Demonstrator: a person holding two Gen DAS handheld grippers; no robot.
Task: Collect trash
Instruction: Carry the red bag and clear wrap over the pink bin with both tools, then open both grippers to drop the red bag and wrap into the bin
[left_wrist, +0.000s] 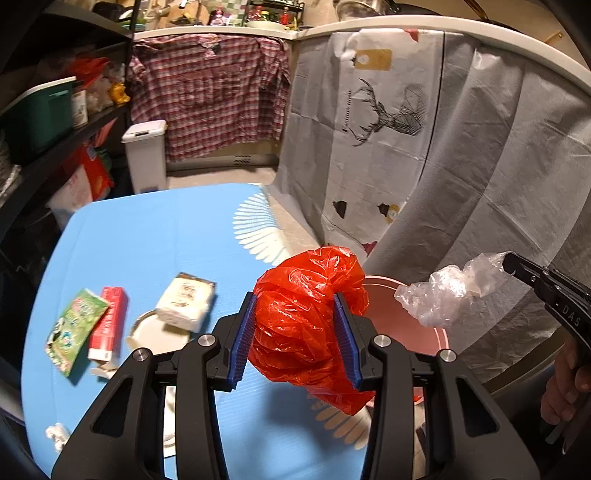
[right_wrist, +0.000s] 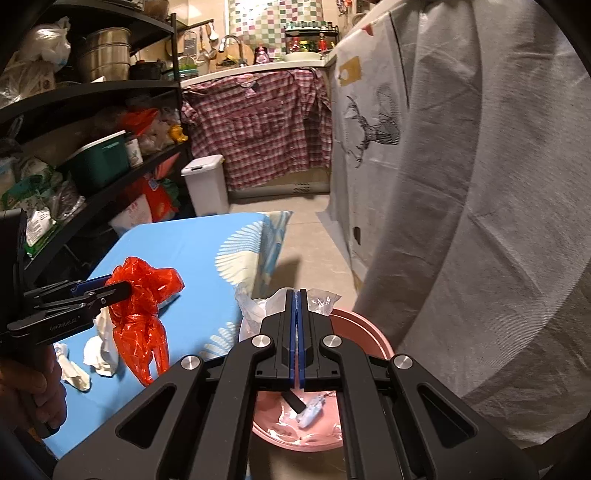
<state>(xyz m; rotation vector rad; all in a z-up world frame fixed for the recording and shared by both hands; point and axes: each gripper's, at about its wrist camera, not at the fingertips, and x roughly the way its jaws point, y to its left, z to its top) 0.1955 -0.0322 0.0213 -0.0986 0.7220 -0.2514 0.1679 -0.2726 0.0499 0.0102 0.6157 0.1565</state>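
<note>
My left gripper (left_wrist: 297, 308) is shut on a crumpled red plastic bag (left_wrist: 306, 325), held in the air above the blue table's right edge; the same red plastic bag (right_wrist: 142, 314) hangs from the left gripper (right_wrist: 123, 290) in the right wrist view. My right gripper (right_wrist: 298, 295) is shut on a clear plastic bag (right_wrist: 258, 310), seen from the left as the clear plastic bag (left_wrist: 450, 295) pinched at the right gripper (left_wrist: 511, 264). Both bags hover near a pink bin (right_wrist: 373, 332), the same pink bin (left_wrist: 406, 325) beside the table, with some trash inside.
On the blue table (left_wrist: 147, 240) lie a green packet (left_wrist: 74, 326), a red box (left_wrist: 109, 325), a tissue pack (left_wrist: 186, 301), a round lid (left_wrist: 155, 334) and crumpled white paper (right_wrist: 99, 343). A white lidded bin (left_wrist: 146, 155) stands beyond. Grey cloth (left_wrist: 480, 166) hangs on the right, shelves on the left.
</note>
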